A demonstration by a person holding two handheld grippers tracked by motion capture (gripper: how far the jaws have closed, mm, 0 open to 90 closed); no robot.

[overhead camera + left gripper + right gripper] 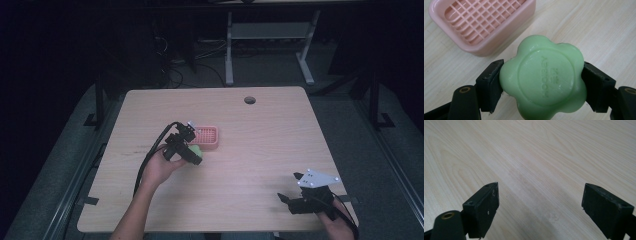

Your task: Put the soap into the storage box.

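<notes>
Soap clamped in left gripper beside the dish; slip is the main hazard.

Nearest, the right gripper [292, 200] rests at the near right corner of the surface [260, 150], jaws wide apart with nothing between them, well apart from the work. Mid-surface, the left gripper [542, 82] is clamped on the green flower-shaped soap [543, 78], pads bearing on two opposite lobes, held just off the wood. Judgement: the soap looks smooth and rounded, with small contact patches, so it could squirm out or rotate if the hand tilts or squeezes harder; hard pressure could also dent it. Just beyond, the pink dish [482, 23] lies empty, grid bottom exposed. Its raised rim stands between soap and tray; a low approach could nudge the light dish away. Farther off, a cable hole [249, 100].
</notes>
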